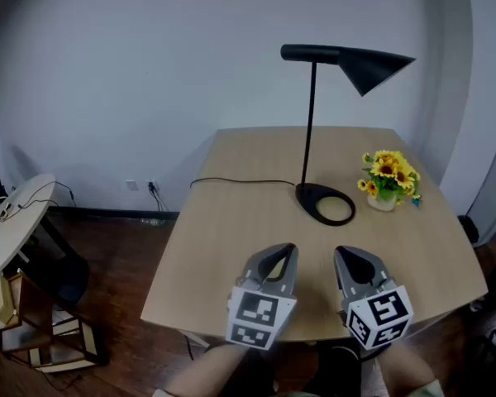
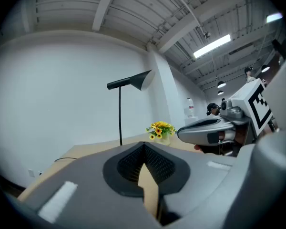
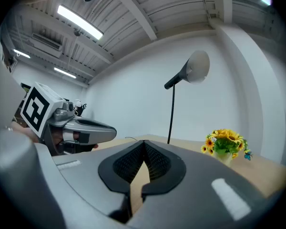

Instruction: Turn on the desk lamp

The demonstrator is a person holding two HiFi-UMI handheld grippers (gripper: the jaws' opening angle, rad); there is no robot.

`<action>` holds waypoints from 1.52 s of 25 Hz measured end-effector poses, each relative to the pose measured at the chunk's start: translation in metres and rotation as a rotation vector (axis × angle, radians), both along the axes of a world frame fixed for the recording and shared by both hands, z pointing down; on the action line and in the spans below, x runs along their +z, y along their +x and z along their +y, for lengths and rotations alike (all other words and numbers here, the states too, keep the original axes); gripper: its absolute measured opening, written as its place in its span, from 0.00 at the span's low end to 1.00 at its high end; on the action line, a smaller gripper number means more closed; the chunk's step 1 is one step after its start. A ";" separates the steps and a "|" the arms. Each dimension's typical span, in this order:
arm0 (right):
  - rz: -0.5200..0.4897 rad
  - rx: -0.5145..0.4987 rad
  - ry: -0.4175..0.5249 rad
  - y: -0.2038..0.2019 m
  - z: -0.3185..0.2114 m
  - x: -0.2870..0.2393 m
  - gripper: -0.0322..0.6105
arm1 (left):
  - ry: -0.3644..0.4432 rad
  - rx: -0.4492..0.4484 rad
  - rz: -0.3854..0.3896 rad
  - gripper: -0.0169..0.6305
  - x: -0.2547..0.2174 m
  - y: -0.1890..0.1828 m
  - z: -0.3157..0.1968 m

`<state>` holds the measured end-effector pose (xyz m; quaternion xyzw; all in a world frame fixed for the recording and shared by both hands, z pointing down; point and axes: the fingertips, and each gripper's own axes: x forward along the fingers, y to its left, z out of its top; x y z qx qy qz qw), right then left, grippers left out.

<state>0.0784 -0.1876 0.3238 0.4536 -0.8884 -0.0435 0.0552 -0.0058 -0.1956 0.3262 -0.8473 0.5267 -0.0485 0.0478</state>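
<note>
A black desk lamp stands on the wooden table (image 1: 231, 246), with its ring-shaped base (image 1: 324, 204) right of centre and its cone shade (image 1: 372, 66) high above. No glow shows from the shade. A black cord (image 1: 240, 181) runs left from the base. My left gripper (image 1: 286, 250) and right gripper (image 1: 344, 255) hover side by side over the table's near edge, short of the base, both shut and holding nothing. In the left gripper view the left gripper (image 2: 144, 147) points toward the lamp pole (image 2: 120, 120). The right gripper (image 3: 144, 144) has the lamp pole (image 3: 170, 113) ahead too.
A small pot of sunflowers (image 1: 388, 179) sits right of the lamp base. A white wall lies close behind the table. On the floor at left are a round white table (image 1: 16, 217) and a low wooden shelf (image 1: 33, 321). The cord reaches a wall socket (image 1: 152, 187).
</note>
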 end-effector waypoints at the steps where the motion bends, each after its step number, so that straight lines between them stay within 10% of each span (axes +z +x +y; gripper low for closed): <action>1: 0.004 0.004 0.008 0.000 -0.006 -0.002 0.05 | 0.002 0.002 -0.006 0.02 -0.003 -0.001 -0.006; 12: -0.033 0.021 0.009 -0.007 -0.087 -0.024 0.05 | 0.057 -0.010 -0.031 0.02 -0.046 0.004 -0.090; 38: 0.034 0.052 -0.177 -0.027 -0.271 0.038 0.05 | -0.162 -0.190 0.007 0.02 0.069 -0.053 -0.196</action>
